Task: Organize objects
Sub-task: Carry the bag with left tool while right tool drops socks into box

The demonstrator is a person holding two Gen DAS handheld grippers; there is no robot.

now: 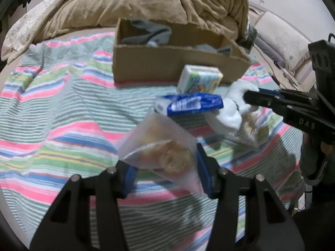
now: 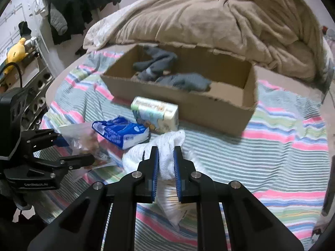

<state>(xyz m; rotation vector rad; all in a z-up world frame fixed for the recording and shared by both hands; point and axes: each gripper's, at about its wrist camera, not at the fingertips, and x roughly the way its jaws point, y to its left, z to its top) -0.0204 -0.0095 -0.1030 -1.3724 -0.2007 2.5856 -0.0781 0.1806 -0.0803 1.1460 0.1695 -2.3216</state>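
My left gripper point(image 1: 163, 165) is shut on a frosted plastic bag of snacks point(image 1: 161, 146) and holds it above the striped bedsheet; it also shows in the right wrist view point(image 2: 60, 148). My right gripper point(image 2: 165, 156) is shut on a white sock point(image 2: 159, 146), also seen in the left wrist view point(image 1: 234, 104). A blue tissue pack point(image 1: 188, 103) point(image 2: 123, 132) and a small printed tissue pack point(image 1: 200, 78) point(image 2: 156, 113) lie in front of an open cardboard box point(image 1: 167, 62) point(image 2: 188, 108). Grey socks point(image 2: 159, 67) lie inside the box.
A rumpled tan blanket point(image 2: 219, 16) is heaped behind the box. A striped sheet point(image 1: 62, 108) covers the bed. Dark clothes point(image 2: 77, 2) hang at the far left, with a yellow plush toy point(image 2: 15, 52) on a shelf.
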